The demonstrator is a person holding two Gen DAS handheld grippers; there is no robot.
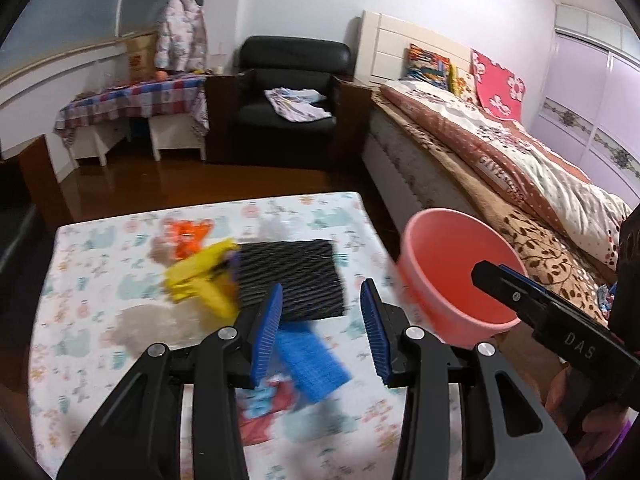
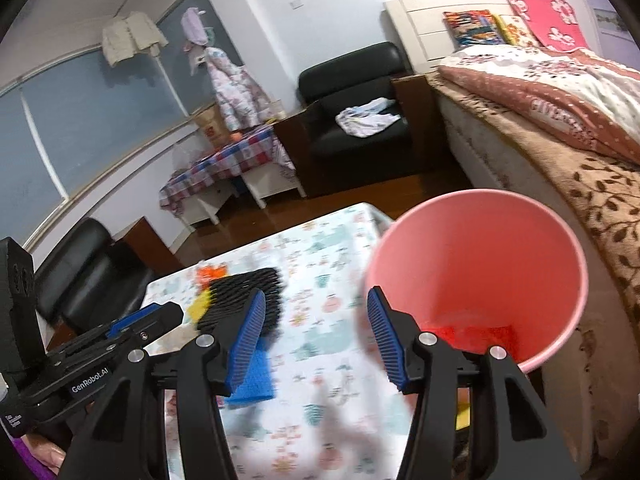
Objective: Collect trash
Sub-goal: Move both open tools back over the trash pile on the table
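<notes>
A pink bin [image 1: 460,276] stands tilted at the right edge of a small table with a patterned cloth [image 1: 100,272]. On the table lie a black foam mesh sheet [image 1: 292,276], a yellow wrapper [image 1: 204,280], an orange wrapper [image 1: 188,236], a blue piece [image 1: 312,364] and a red-and-blue wrapper [image 1: 264,404]. My left gripper [image 1: 320,328] is open above the blue piece. My right gripper [image 2: 316,340] is open, its right finger [image 2: 386,340] at the near rim of the bin [image 2: 480,272]. Something red [image 2: 476,334] lies inside the bin.
A bed [image 1: 500,160] with quilts runs along the right. A black armchair [image 1: 288,92] with clothes stands at the back. A low table with a checked cloth [image 1: 132,100] is at the back left. Dark wood floor [image 1: 200,184] surrounds the table.
</notes>
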